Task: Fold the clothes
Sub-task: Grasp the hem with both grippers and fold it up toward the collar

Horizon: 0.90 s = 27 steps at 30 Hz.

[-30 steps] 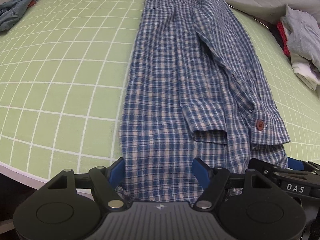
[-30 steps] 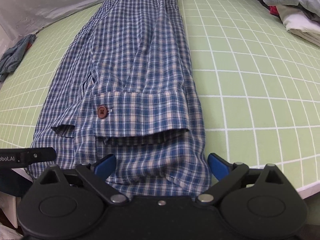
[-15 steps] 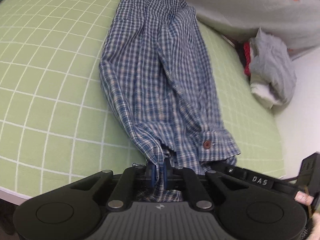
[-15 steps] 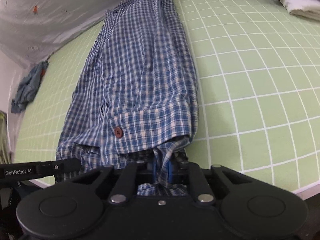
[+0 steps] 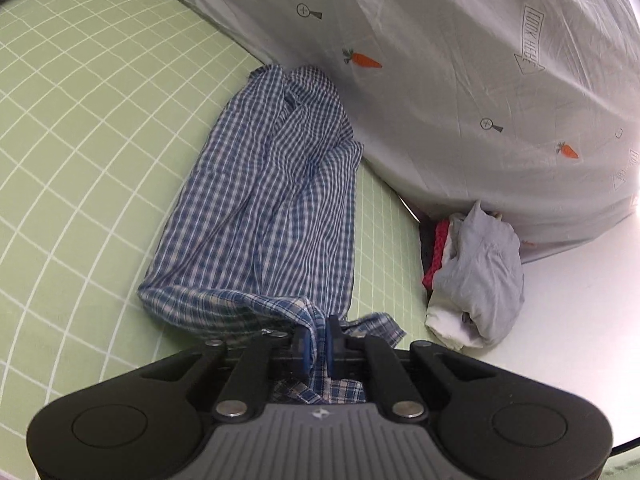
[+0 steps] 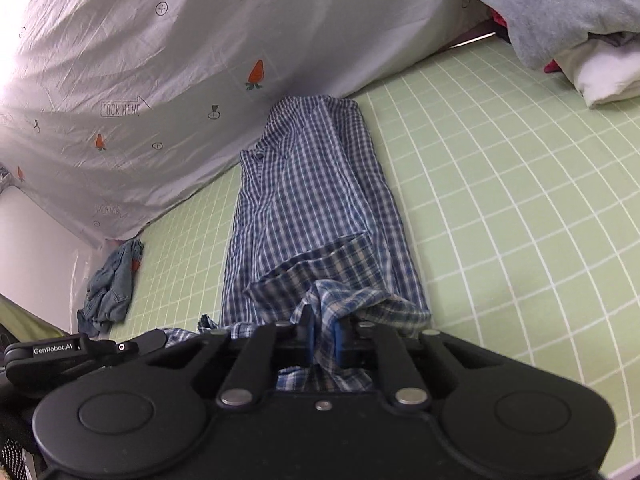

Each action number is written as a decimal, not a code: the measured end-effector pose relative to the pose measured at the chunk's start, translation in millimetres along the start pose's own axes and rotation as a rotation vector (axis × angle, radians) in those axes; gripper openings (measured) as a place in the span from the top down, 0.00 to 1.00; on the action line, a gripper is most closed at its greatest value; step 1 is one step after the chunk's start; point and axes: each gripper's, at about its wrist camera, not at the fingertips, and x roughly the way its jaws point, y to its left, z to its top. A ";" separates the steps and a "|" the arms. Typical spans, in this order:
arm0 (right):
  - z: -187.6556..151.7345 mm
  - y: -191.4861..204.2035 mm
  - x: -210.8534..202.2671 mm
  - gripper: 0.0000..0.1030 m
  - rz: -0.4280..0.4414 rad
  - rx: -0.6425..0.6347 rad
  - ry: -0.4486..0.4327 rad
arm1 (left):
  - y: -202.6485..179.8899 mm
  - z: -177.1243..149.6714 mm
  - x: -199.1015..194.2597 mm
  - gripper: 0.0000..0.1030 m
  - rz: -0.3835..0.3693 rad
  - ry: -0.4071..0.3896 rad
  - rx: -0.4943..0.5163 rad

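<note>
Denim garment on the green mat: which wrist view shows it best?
The right wrist view: the crumpled denim garment lies in full sight at the green mat's far left edge. The left wrist view does not show it.

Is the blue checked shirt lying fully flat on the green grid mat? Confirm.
No: the blue checked shirt's near end is lifted, pinched in the right claw above the green grid mat.

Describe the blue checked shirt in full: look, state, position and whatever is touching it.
The blue checked shirt is a thin woven fabric in blue and white plaid, already folded lengthwise into a long narrow strip. It lies on the green grid mat, its far collar end reaching the grey carrot-print sheet. The near hem end is bunched and lifted off the mat, doubling over the rest. The left gripper and right gripper are each shut on that hem, the cloth pinched between blue fingers.
</note>
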 end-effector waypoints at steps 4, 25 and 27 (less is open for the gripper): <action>22.6 8.0 18.0 0.91 0.011 -0.004 -0.029 | -1.7 21.5 10.5 0.93 -0.001 -0.024 -0.012; 92.1 -27.7 177.6 0.88 -0.058 0.058 0.139 | 37.7 118.3 133.6 0.92 0.152 0.068 -0.072; 91.9 -26.3 184.3 0.85 -0.069 0.031 0.161 | 39.0 120.6 134.8 0.90 0.160 0.069 -0.082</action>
